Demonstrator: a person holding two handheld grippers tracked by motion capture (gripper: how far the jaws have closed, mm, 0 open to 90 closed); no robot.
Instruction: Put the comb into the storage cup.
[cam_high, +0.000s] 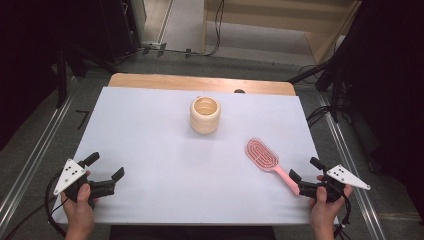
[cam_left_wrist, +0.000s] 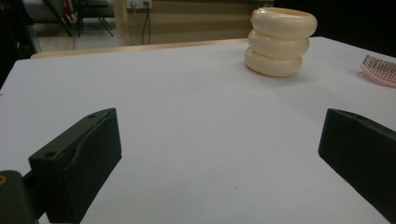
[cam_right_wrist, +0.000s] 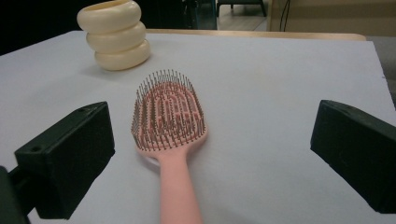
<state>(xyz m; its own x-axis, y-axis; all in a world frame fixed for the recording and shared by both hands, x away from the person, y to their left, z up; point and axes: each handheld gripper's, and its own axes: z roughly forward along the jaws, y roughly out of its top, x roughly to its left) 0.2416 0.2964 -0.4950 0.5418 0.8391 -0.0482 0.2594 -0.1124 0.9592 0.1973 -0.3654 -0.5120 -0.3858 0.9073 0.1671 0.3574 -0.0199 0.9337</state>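
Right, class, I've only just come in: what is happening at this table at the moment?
A person sits at a white table with a gripper in each hand. The left gripper is open over bare table, holding nothing. The right gripper is open too, its jaws either side of the handle of a pink hairbrush lying bristles up, not gripping it. A cream ribbed cup stands upright farther back, untouched.

On the desk (cam_high: 150, 150) there was one cream ribbed cup (cam_high: 205, 115), built as three stacked rings, and one pink hairbrush (cam_high: 268, 162). Two grippers were present, the left gripper (cam_high: 106, 167) and the right gripper (cam_high: 305, 169), each with two black jaws, held by two hands.
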